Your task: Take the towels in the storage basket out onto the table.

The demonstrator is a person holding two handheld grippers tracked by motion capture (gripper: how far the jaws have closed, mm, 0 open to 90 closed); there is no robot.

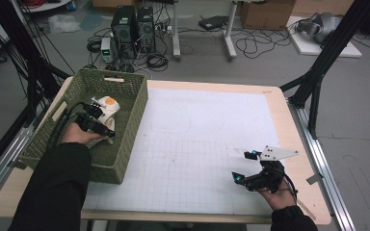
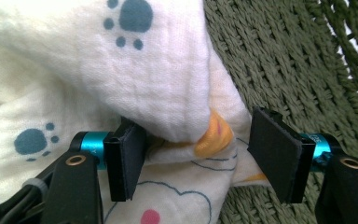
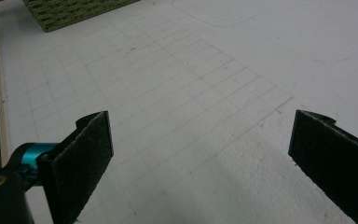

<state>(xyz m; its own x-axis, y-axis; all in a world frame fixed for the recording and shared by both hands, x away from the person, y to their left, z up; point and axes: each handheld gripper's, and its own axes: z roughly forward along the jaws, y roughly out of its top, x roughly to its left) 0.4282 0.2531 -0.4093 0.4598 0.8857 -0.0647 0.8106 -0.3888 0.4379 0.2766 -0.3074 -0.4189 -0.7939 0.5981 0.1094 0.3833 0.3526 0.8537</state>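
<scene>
Reaching into the green woven basket (image 1: 125,113) at the table's (image 1: 289,120) left side, the left gripper (image 2: 200,149) has its jaws spread around a bunched fold of white cloth (image 2: 135,74) printed with blue paw marks and an orange patch; the left pad touches the fabric, the right stands just clear. Over the white gridded mat (image 3: 205,84), the right gripper (image 1: 246,167) hovers with jaws wide apart, holding nothing.
</scene>
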